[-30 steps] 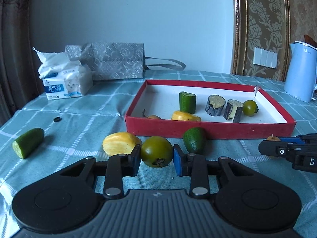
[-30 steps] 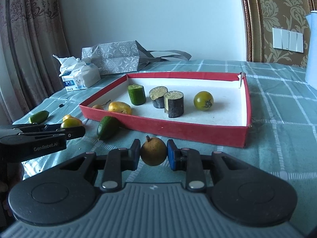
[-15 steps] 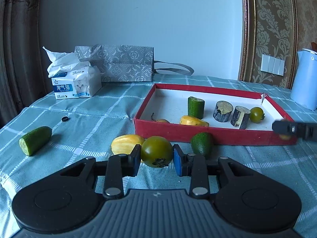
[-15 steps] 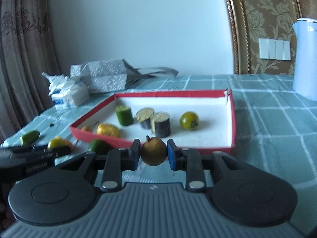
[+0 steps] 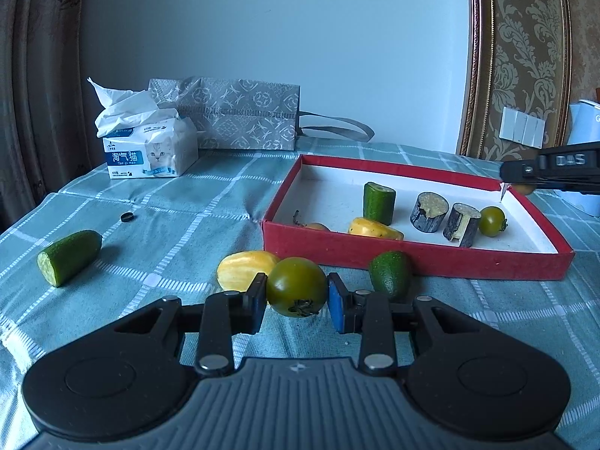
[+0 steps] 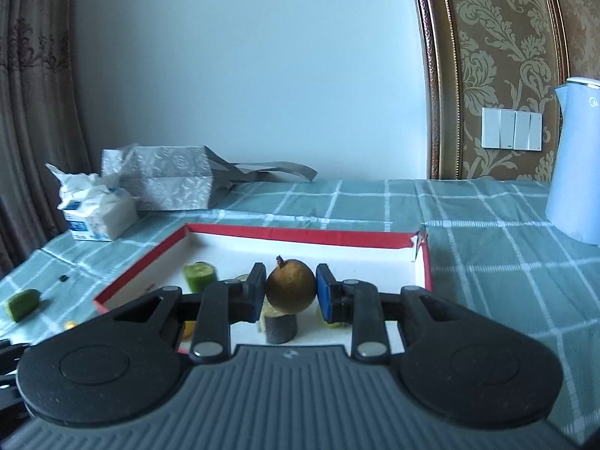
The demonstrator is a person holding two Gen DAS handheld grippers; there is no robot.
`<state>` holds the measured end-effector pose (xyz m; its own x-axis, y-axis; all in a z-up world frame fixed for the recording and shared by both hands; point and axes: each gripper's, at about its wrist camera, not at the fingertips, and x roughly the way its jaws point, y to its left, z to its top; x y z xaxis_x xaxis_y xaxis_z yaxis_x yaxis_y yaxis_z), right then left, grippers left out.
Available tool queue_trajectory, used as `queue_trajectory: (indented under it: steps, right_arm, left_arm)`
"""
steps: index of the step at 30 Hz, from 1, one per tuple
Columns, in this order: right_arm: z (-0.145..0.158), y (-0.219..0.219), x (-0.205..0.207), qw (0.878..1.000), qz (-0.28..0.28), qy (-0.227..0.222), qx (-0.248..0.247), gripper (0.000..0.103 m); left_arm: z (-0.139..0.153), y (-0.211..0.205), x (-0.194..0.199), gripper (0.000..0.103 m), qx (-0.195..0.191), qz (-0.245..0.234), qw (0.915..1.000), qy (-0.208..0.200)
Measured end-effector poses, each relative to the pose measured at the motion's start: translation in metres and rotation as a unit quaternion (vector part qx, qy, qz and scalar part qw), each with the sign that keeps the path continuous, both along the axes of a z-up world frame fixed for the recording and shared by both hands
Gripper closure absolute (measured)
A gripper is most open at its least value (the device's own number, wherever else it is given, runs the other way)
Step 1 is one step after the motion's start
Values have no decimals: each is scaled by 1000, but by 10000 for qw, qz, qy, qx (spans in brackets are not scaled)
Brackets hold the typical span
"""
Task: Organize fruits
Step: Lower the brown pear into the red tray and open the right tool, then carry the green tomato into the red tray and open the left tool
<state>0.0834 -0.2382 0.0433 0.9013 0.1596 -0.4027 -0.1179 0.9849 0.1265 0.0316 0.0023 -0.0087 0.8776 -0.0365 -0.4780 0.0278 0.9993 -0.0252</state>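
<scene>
The right gripper [image 6: 291,291] is holding a small brown round fruit [image 6: 291,287] clamped between its two pads, stem pointing up, and is hanging above the red tray [image 6: 300,235], with the tray's white floor lying directly below and ahead of the fingers; the fruit is round, so no long axis is governing how it is set down. Judged from this, the next move is a descent into the bare white area at the tray's right end, clear of the cut green piece [image 6: 200,274] and the dark stump partly hidden under the fruit. The left gripper [image 5: 297,298] is closing narrowly on a green tomato [image 5: 297,287], both pads pressing its sides, and is sitting low over the checked cloth [image 5: 168,225] just short of the red tray [image 5: 412,258]; the tray's near wall lies ahead and slightly right of these fingers. A yellow fruit [image 5: 245,268] and a small avocado [image 5: 390,273] are lying on the cloth just beyond the tomato, outside the tray. The right gripper is the nearer to release, since its load is already over the tray
</scene>
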Motion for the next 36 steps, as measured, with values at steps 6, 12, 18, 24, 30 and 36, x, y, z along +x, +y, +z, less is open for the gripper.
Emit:
queue_trajectory:
  steps: [6, 12, 18, 24, 30, 36]
  right_arm:
    - [-12, 0, 32, 9995, -142, 254, -124, 73]
    - [-12, -8, 28, 9993, -362, 76, -20, 62]
    - [-5, -21, -19, 9989, -304, -264, 233, 45]
    - [-30, -29, -73, 9991, -225, -232, 289, 45]
    - [-40, -31, -92, 9981, -284, -443, 323, 39]
    - [-39, -31, -95, 9976, -257, -549, 331, 39]
  left_arm:
    - [-1, 2, 2, 71, -60, 3, 10000, 53]
    - [-1, 2, 2, 71, -63, -9, 10000, 48]
    - [-1, 3, 2, 71, -71, 17, 10000, 59]
    - [0, 3, 0, 71, -38, 83, 10000, 33]
    - [0, 0, -1, 71, 85, 140, 9999, -25]
    - [1, -3, -2, 71, 272, 276, 9992, -91]
